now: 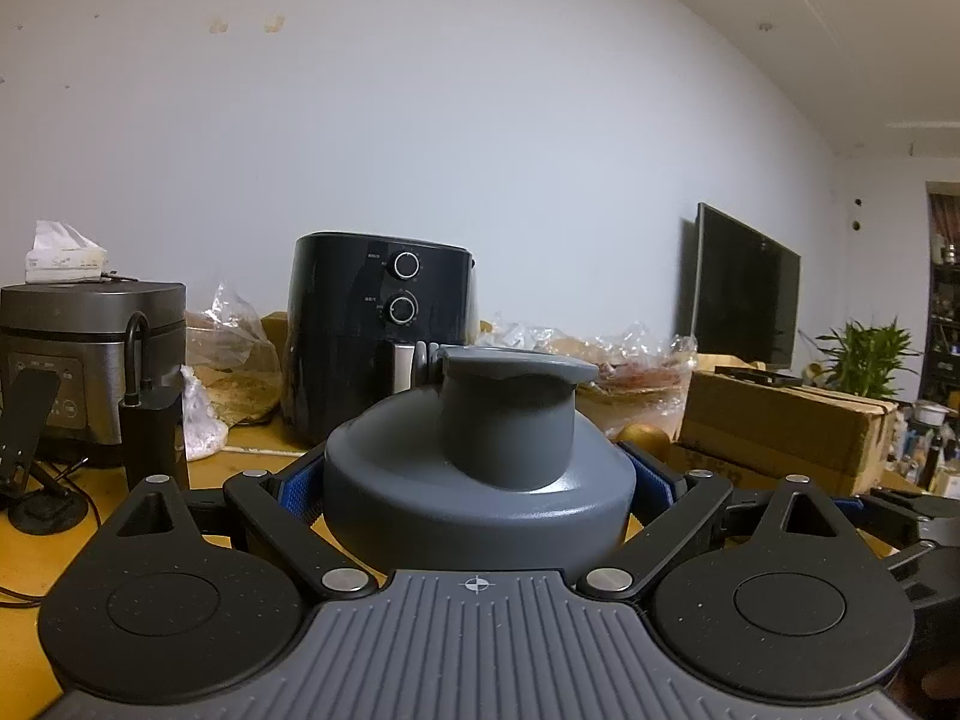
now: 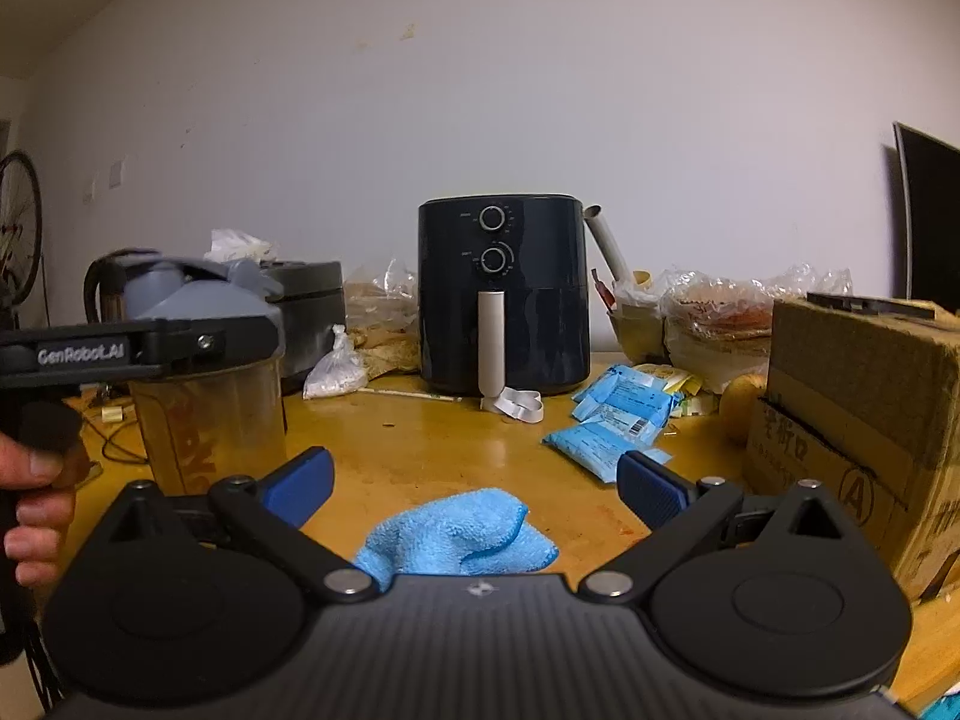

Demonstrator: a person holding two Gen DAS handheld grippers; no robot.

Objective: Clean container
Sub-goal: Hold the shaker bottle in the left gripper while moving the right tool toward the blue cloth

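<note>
Grey plastic is filling the left wrist view, where we are seeing the domed lid (image 1: 480,480) of the container (image 2: 210,414) standing upright, its long axis vertical and its flip spout cap pointing up toward the white wall. The left gripper (image 1: 477,489) is closing its blue ribbed fingers (image 1: 297,489) against both sides of that lid, holding the container at the near left of the yellow wooden table (image 2: 444,438). Only the right wrist view is showing us the container's body, a translucent amber cup with red lettering, along with the person's hand (image 2: 33,504) wrapping the black handle of the left gripper. That view is also showing the right gripper (image 2: 474,483) hovering with its fingers spread wide and gripping nothing, above a soft blue microfibre cloth (image 2: 456,534) lying crumpled on the table, well apart from the container. Behind, we are seeing a glossy black air fryer (image 2: 501,294) with two round dials, blue packets (image 2: 612,420), crinkled plastic bags and a cardboard box (image 2: 864,420).
</note>
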